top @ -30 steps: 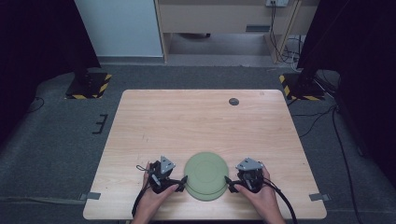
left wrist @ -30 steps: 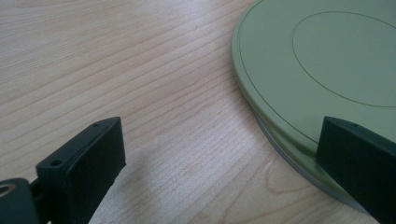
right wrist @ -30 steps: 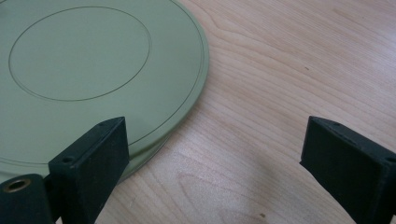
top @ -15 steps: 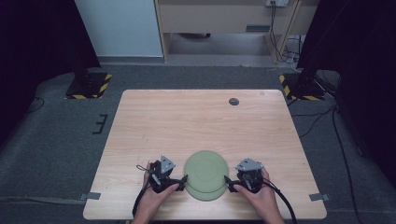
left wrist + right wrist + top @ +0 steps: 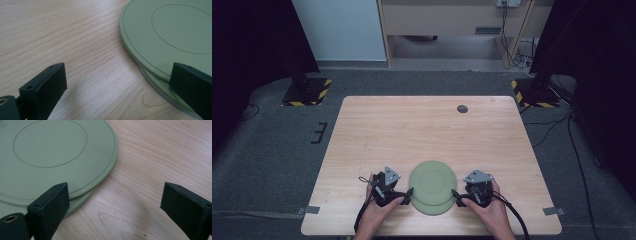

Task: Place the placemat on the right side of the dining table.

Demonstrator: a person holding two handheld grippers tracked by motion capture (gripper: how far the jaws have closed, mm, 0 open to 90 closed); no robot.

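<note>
1. Nearest me, at the six o'clock edge of the table (image 5: 362, 130), the person's two hands each hold a hand-held gripper. The left hand-held gripper (image 5: 404, 194) sits at nine o'clock of the plates, the right hand-held gripper (image 5: 458, 196) at three o'clock.
2. Both are released: in each gripper view the black jaws stand wide apart and clasp nothing. On each, the jaw nearer the stack hangs over or just beside the rim; whether it touches I cannot tell.
3. Between them lie two green plates, stacked, near the table's front edge and a little right of centre. The upper plate (image 5: 165, 32) sits slightly offset, so a crescent of the lower plate (image 5: 160, 92) peeks out on the near side.
4. They look stiff, light and smooth, probably moulded plastic with a matt finish: flat, round, shallow, with a fine ring scored around the centre well. I'd judge them slippery against each other, so the top one could slide off.
5. The thin rim is the only sensible hold, pinched top and bottom, ideally where the upper edge overhangs.
6. The table is pale wood-grain laminate, flat and dull.
7. Farther off, toward twelve o'clock, a small dark round disc (image 5: 462, 108) sits in the tabletop, well apart from the plates.
</note>
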